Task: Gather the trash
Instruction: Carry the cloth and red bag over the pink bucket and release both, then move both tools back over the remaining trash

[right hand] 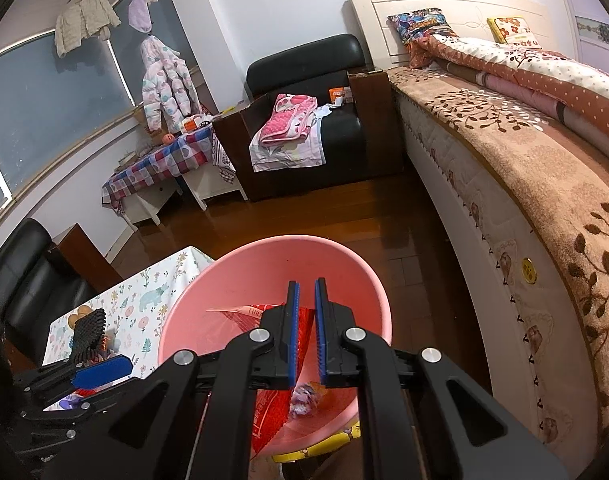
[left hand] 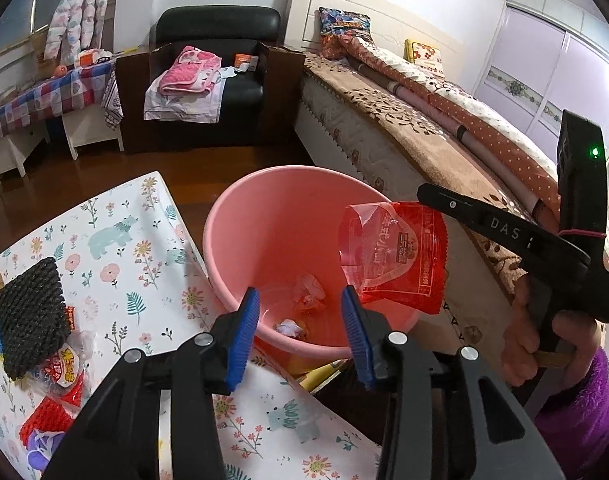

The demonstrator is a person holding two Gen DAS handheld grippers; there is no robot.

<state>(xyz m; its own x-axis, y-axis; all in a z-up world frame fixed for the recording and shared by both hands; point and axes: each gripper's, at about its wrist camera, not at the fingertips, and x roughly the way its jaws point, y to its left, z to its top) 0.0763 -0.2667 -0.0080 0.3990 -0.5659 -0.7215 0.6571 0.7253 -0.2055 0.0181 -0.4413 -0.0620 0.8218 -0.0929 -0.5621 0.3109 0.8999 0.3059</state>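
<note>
A pink bin stands beside the floral-cloth table, with crumpled paper scraps at its bottom. My left gripper hangs open over the bin's near rim, nothing between its blue pads. From the right, my right gripper reaches over the bin, shut on the top edge of a red plastic wrapper that dangles above the bin's opening. In the right wrist view its jaws stand nearly together, the red wrapper hanging beneath them over the bin.
On the table lie a black woven mat, snack packets and a red knitted piece. A bed runs along the right, close to the bin. A black armchair stands across the wooden floor. A purple-sleeved hand holds the right gripper.
</note>
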